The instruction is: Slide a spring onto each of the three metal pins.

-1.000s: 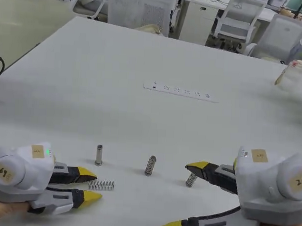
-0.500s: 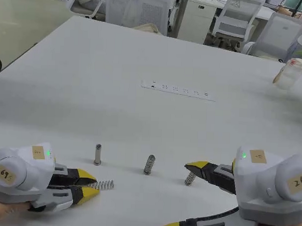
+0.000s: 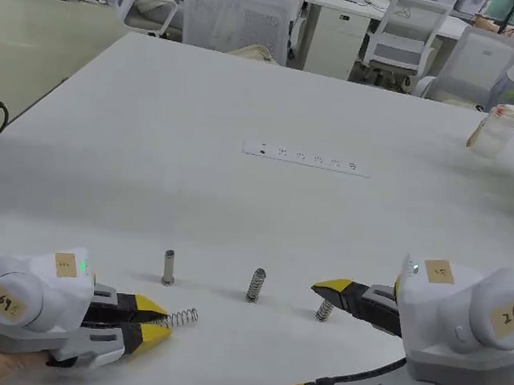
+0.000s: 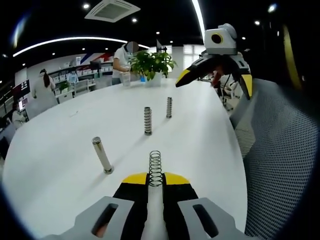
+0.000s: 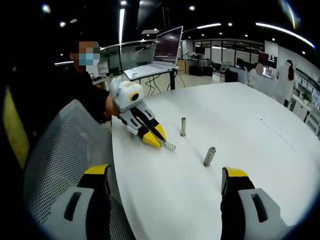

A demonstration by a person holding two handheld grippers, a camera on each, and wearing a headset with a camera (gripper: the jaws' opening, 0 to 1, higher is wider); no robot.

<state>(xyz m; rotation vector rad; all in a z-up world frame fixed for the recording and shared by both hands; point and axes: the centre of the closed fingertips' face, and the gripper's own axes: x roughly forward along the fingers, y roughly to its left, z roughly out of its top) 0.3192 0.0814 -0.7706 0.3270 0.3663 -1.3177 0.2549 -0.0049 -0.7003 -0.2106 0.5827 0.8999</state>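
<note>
**Two pins carry springs; one spring sits in the left gripper**

Three metal pins stand upright in a row on the white table (image 3: 240,200). In the head view, the bare pin (image 3: 168,267) (image 4: 101,155) (image 5: 183,127) is at the 9 o'clock end of the row. The middle pin (image 3: 255,284) (image 4: 147,121) (image 5: 209,156) has a spring coiled around it. The end pin (image 3: 324,310) (image 4: 169,107), at about 4 o'clock from the middle one, also wears a spring.

The left gripper (image 3: 162,319) (image 4: 155,179) (image 5: 155,139) has its jaws closed almost together on one end of the loose spring (image 3: 181,317) (image 4: 155,169) (image 5: 169,145). The free end of this spring projects past the yellow tips toward 3 o'clock in the head view. The bare pin stands at about 11 o'clock from that free end, near it but apart.

The right gripper (image 3: 295,337) (image 5: 165,172) (image 4: 215,85) has its jaws spread wide and grips nothing. In the head view its upper tip lies just beside the end pin, at that pin's 11 o'clock. Contact between them cannot be determined.

A power strip (image 3: 305,156) lies farther up the table at 12 o'clock, well apart from the pins. A potted plant (image 4: 150,62) stands beyond the row in the left gripper view.
</note>
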